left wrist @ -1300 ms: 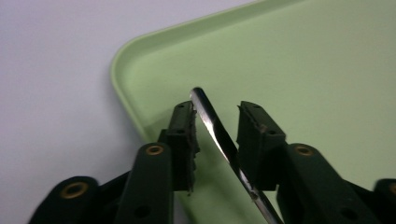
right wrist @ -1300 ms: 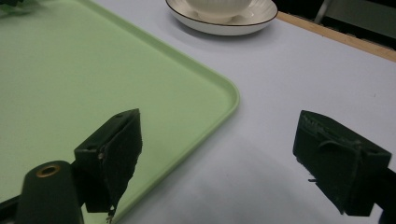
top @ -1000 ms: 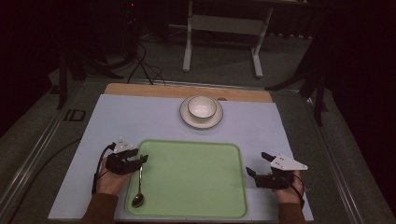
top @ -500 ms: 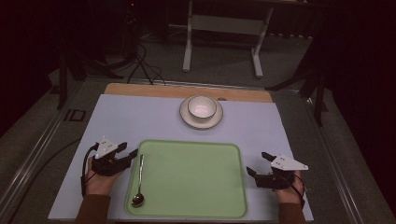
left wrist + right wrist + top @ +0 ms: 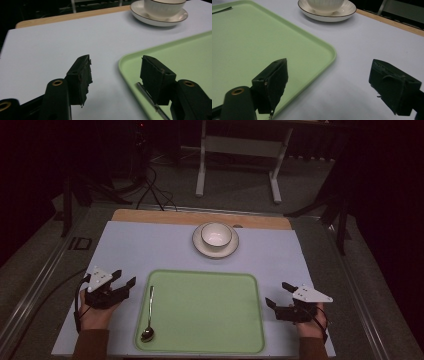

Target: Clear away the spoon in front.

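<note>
While no brand or writing is legible, spoon (image 5: 149, 314) lies along left edge of green tray (image 5: 210, 285) on counter (image 5: 150, 245); left tool (image 5: 121, 286) just beside tray, jaws just widened, empty; right tool (image 5: 278, 295) jaws apart, empty.

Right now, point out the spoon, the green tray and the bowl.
spoon (image 5: 149, 312): high view, middle of its handle.
green tray (image 5: 210, 305): high view, bare floor of the tray.
bowl (image 5: 216, 234): high view, inside of the bowl.
</note>
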